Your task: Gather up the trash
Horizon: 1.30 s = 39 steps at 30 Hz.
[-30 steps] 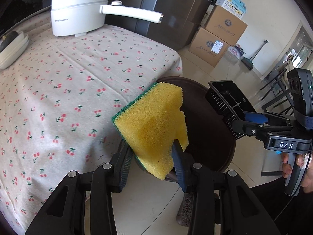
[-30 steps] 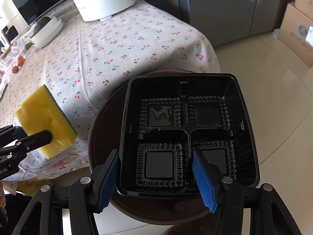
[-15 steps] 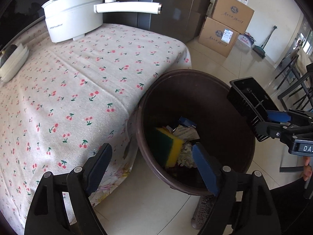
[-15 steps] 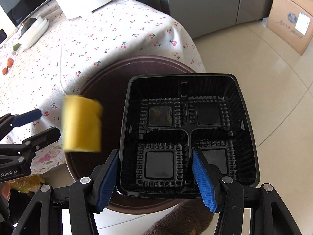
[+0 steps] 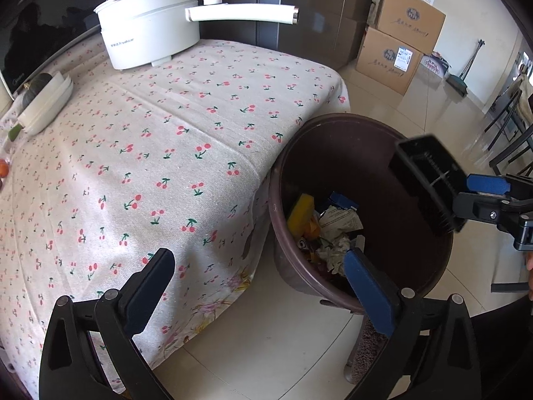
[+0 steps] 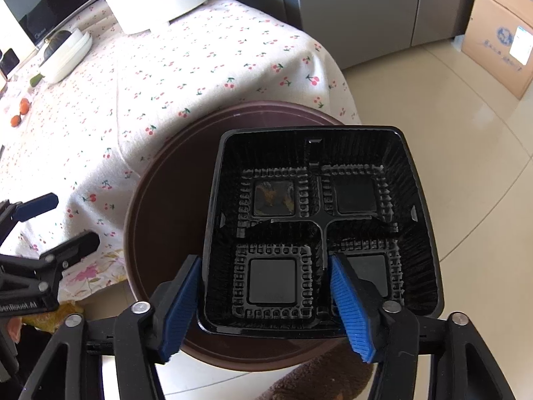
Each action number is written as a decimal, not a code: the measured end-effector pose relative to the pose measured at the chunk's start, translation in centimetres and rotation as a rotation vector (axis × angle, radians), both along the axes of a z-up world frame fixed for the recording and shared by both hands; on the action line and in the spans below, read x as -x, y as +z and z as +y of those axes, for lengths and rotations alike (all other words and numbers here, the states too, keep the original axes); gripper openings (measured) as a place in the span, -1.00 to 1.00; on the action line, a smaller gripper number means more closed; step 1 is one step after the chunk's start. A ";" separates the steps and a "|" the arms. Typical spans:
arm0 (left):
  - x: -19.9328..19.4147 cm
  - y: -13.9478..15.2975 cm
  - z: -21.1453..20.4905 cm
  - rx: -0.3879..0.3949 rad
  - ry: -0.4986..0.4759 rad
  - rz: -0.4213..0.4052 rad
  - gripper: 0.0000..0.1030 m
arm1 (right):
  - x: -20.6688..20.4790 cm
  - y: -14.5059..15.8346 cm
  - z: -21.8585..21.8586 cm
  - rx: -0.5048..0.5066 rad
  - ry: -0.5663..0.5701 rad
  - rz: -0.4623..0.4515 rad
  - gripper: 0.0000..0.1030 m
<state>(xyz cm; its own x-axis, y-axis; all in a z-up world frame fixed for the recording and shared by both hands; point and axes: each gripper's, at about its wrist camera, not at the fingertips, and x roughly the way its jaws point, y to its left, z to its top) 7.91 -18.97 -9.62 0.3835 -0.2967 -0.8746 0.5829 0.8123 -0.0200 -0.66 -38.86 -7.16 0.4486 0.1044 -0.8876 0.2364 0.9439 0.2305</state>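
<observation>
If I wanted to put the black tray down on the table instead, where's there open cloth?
The right claw holds the black tray. The cherry-print tablecloth is bare from the white electric pot to the near edge beside the brown trash bin. The far-left edge is crowded: stacked white dishes, small orange fruits.

place: my home kitchen-dining room | table: cherry-print tablecloth | at 11 o'clock: white electric cooking pot | at 12: tall steel fridge | at 2: stacked cardboard boxes, broom | floor: glossy tiles, brown trash bin at 3.
</observation>
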 end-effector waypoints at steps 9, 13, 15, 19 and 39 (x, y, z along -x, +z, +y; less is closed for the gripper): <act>0.3 0.9 2.7 -0.020 0.040 -0.023 1.00 | -0.5 0.2 1.3 -0.001 0.017 0.003 0.73; 1.0 1.4 3.9 -0.027 0.059 -0.045 1.00 | -0.5 0.2 1.6 0.010 0.018 0.004 0.74; 1.5 1.9 4.5 -0.021 0.074 -0.060 1.00 | -0.4 0.3 1.7 0.017 0.019 0.001 0.75; 3.1 3.0 5.8 -0.022 0.115 -0.109 1.00 | 0.3 1.5 2.3 0.070 0.023 -0.031 0.75; 10.8 8.2 15.6 0.087 0.415 -0.378 1.00 | 7.0 7.4 13.7 0.352 0.087 -0.408 0.98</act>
<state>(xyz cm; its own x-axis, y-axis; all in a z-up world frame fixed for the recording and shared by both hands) -2.85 -3.35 -1.38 0.7649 -0.1193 -0.6330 0.1946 0.9796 0.0506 -7.66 -25.21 0.23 0.7668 -0.1160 -0.6314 0.1118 0.9926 -0.0466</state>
